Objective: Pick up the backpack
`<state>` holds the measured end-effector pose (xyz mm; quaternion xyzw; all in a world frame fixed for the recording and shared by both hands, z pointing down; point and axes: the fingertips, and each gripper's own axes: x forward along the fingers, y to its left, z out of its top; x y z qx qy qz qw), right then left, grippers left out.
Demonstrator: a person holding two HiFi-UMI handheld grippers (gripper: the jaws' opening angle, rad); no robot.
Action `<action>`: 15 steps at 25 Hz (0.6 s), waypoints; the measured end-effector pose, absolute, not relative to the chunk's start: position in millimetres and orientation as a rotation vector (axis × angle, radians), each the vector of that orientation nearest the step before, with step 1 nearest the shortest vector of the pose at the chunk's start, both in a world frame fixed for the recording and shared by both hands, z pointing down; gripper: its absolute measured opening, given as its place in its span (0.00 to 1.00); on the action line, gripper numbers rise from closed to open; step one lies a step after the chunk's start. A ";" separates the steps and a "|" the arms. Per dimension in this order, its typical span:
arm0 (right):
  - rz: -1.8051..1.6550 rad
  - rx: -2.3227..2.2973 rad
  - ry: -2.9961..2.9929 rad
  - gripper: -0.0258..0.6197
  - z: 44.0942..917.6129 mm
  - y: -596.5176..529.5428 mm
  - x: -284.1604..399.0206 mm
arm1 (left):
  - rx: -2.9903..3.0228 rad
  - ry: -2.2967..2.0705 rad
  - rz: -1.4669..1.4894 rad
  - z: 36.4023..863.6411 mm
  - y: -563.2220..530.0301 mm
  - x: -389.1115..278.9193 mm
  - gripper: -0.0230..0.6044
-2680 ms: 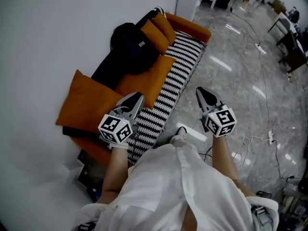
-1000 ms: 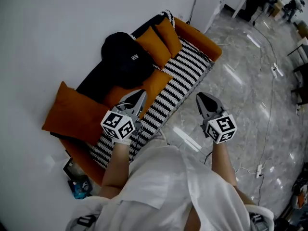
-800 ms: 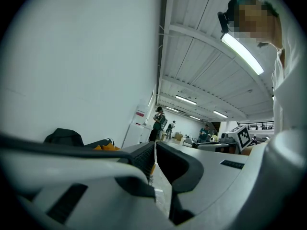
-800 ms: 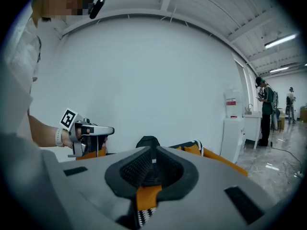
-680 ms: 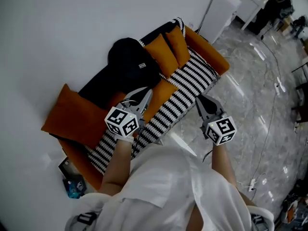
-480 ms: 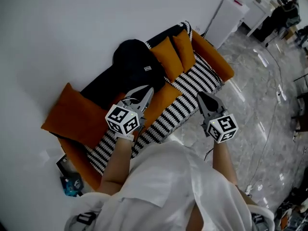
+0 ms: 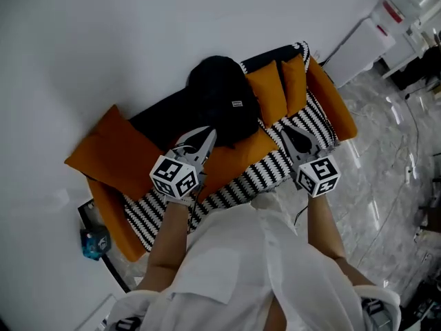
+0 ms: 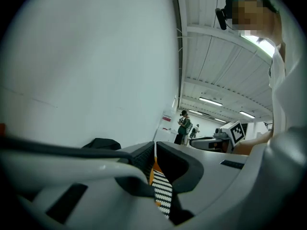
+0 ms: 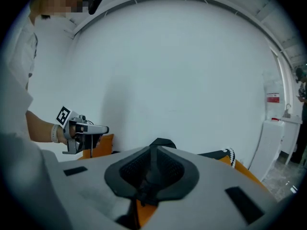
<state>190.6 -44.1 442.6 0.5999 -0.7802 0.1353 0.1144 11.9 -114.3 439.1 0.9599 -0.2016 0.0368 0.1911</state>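
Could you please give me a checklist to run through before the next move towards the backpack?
1. Backpack located: ok, it sits on the sofa against the backrest.
2. Left tool open for a grasp: not ok, jaws together, empty.
3. Right tool open for a grasp: not ok, jaws together, empty.
4. Tools at the backpack: not ok, both are apart from it.
5. Top handle visible: cannot tell.

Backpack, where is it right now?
In the head view, the black backpack sits on the sofa against the white wall, among orange cushions, just beyond the left gripper.
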 end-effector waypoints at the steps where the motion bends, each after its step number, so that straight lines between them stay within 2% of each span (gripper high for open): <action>1: 0.400 1.727 -2.303 0.08 446.2 -54.8 190.7 | 2.686 -0.599 0.105 441.7 -120.0 9.6 0.09; 4: 0.405 1.629 -2.348 0.10 457.3 -85.5 191.5 | 2.647 -0.699 0.106 449.6 -136.1 4.6 0.09; 6: 0.399 1.568 -2.373 0.16 462.7 -106.7 193.3 | 2.616 -0.760 0.101 453.9 -146.1 4.2 0.09; 15: 0.441 1.374 -2.450 0.18 494.9 -179.3 209.9 | 2.506 -0.939 0.096 476.0 -181.4 22.9 0.09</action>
